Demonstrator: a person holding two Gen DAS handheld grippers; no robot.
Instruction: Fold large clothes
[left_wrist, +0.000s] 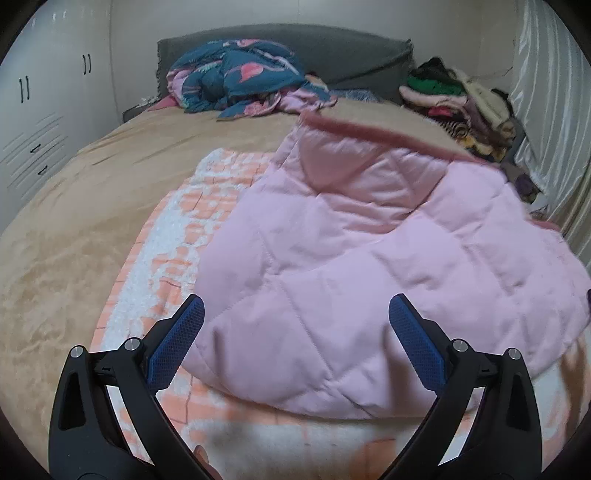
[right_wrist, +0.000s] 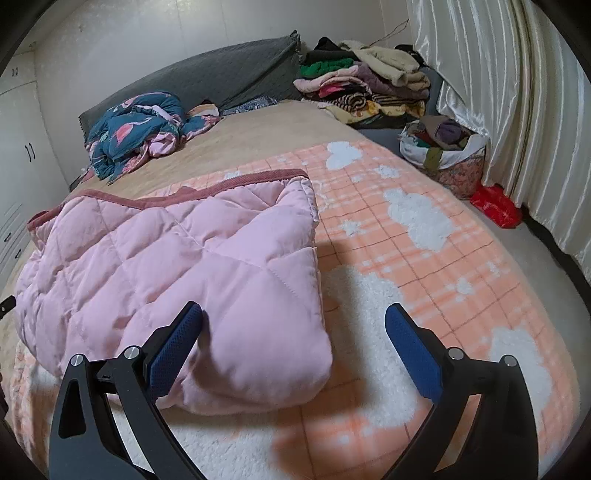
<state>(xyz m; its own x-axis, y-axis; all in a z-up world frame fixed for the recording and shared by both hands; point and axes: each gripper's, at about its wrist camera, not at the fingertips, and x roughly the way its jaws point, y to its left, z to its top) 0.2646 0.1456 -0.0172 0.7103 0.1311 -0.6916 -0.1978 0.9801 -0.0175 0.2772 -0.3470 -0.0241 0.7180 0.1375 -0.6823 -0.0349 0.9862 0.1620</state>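
At the far left stand white wardrobe doors with dark handles (left_wrist: 55, 85). Beside them begins the bed, covered by a tan plush bedspread (left_wrist: 92, 206), with a grey padded headboard (left_wrist: 295, 48) at its far end. A crumpled teal quilt with pink flamingo print (left_wrist: 236, 79) lies at the far left of the bed, against the headboard.

Nearer, an orange-and-white checked fleece blanket with white cloud shapes (right_wrist: 424, 229) is spread over the bed. On it lies the pink quilted padded garment with a darker pink trimmed edge (left_wrist: 351, 236), folded into a thick bundle, its rounded fold toward the near side.

The left gripper (left_wrist: 295, 321) is spread wide, its blue-padded fingers (left_wrist: 177, 343) empty and hovering over the garment's near-left edge. The right gripper (right_wrist: 293, 325) is likewise spread and empty, above the garment's near-right corner, its right finger over the bare blanket.

At the far right a pile of mixed folded clothes (right_wrist: 369, 81) sits by the headboard. A floral fabric basket stuffed with clothes (right_wrist: 447, 155) and a red plastic bag (right_wrist: 496, 208) rest on the floor beside shiny white curtains (right_wrist: 517, 110).
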